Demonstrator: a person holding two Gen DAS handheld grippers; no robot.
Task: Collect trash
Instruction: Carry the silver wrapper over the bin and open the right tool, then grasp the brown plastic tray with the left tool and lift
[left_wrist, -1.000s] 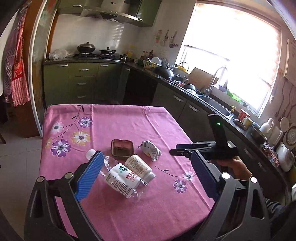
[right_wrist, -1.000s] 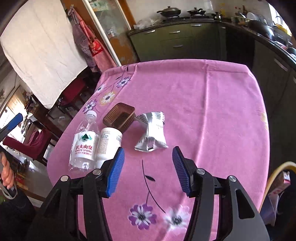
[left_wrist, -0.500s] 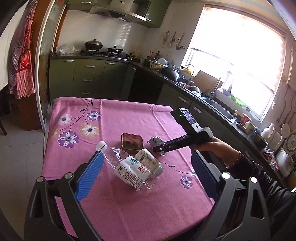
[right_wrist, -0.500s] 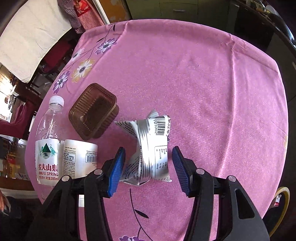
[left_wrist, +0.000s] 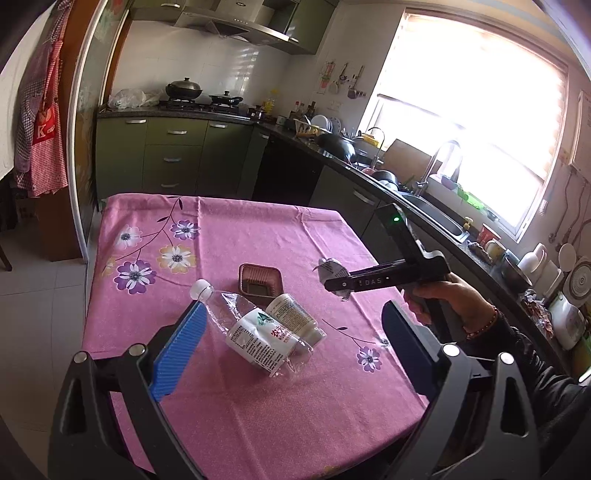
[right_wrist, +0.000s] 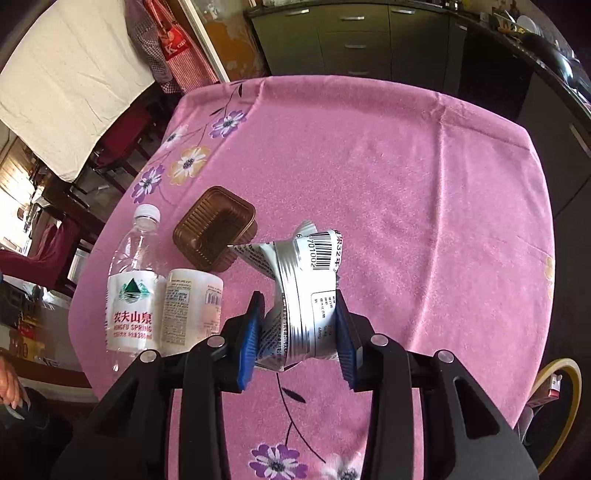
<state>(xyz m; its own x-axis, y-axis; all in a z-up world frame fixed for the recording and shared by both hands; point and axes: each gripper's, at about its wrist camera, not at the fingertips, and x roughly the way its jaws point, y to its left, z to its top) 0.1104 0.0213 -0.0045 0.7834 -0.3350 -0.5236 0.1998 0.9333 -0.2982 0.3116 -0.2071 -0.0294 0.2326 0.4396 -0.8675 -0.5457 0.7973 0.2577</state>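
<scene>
- Your right gripper (right_wrist: 298, 328) sits low in the centre of its own view, and the crumpled silver wrapper (right_wrist: 306, 291) lies squarely between its two blue pads.
- Its jaws have just been closing; both pads (right_wrist: 250, 339) now touch the wrapper's sides, the left pad on the creased white part, the right on the printed edge, so they are clamped on it.
- The wrapper's barcoded end sticks out beyond the fingertips toward the middle of the frame, over the pink tablecloth (right_wrist: 406, 184).
- Just left of that end stands the brown plastic tray (right_wrist: 214, 229), open side up; one wrapper corner reaches its rim, though you cannot tell whether they touch.
- Further left lie a clear water bottle (right_wrist: 131, 288) and a white jar (right_wrist: 194, 310), side by side and touching, caps pointing away from each other.
- In the left wrist view, your right hand (left_wrist: 448, 299) holds the gripper at the right of the frame, its tip over the wrapper (left_wrist: 330, 267).
- Your left gripper (left_wrist: 291, 350) hangs at the bottom of its frame with the pads wide apart and nothing between them; the bottle (left_wrist: 255, 332) and jar (left_wrist: 293, 314) lie on the cloth beyond it.
</scene>
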